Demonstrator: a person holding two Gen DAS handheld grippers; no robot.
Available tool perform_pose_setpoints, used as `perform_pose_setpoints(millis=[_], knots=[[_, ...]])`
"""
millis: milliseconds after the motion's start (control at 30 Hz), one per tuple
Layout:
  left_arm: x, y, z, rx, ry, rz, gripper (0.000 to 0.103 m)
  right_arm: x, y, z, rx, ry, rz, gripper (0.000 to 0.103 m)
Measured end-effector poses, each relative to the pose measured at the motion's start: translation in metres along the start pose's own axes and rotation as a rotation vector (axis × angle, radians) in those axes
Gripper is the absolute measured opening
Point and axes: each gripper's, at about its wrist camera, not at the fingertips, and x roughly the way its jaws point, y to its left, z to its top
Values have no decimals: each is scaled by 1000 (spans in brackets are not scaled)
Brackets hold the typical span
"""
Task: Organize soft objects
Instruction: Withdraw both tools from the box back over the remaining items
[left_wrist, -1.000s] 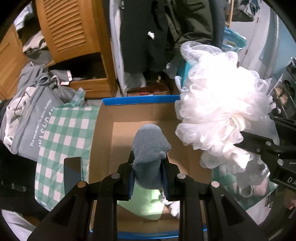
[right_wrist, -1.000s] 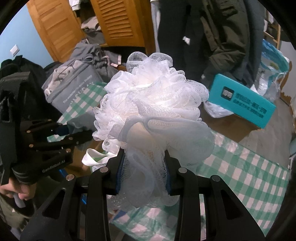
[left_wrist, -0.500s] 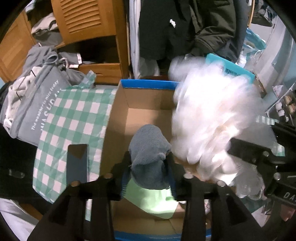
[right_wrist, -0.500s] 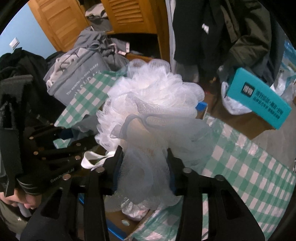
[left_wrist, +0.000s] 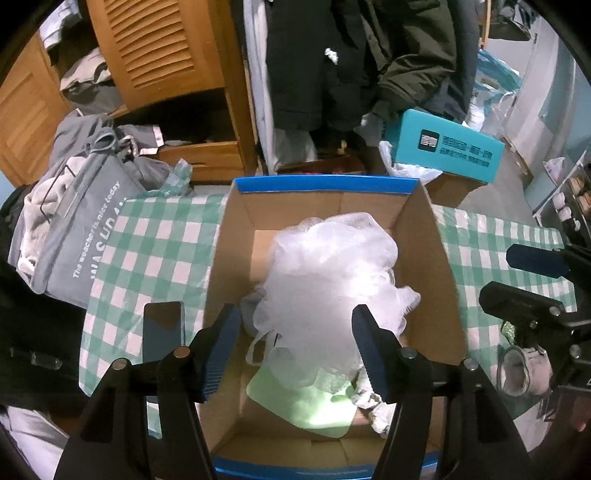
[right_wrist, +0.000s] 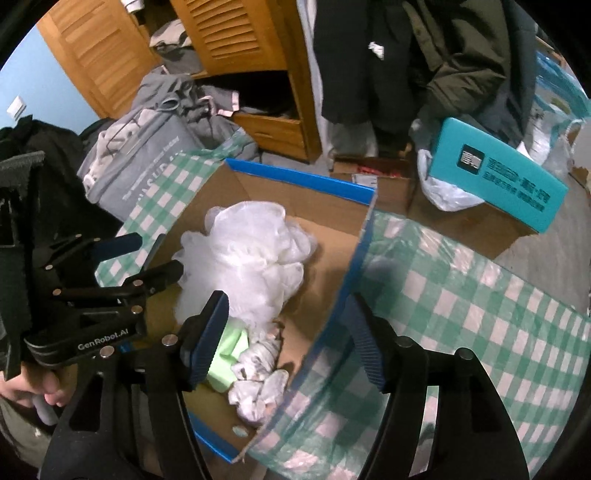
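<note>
White mesh pouf (left_wrist: 332, 273), one, down inside the single cardboard box (left_wrist: 439, 266), atop one pale green item (left_wrist: 306, 402), beside one rumpled pale cloth (right_wrist: 258, 384). Left gripper (left_wrist: 295, 347) spread wide, empty. Right gripper (right_wrist: 288, 339) spread wide too, gripping nothing, straddling the box wall.

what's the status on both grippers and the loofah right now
Left gripper jaws open, empty. Right gripper jaws open, empty. White loofah inside the cardboard box. Nothing blocking.
</note>
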Motion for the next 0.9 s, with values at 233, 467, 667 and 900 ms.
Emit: perform_pose_setpoints(millis=[233,467,667,900], knots=[[-4,-17,2,23,-2,-27,67,-20,-9,-12,7,-25,-16,73],[-10,-42,2,63,0,-62,68,-36,-21,-28,-9,-41,-55,74],[-18,-71,0,131,-8,-82,68,-51,-36,-41,9,-53,-64,74],[-19,-95,-2,167,9,-104,68,-68,-59,-56,55,-69,-65,74]])
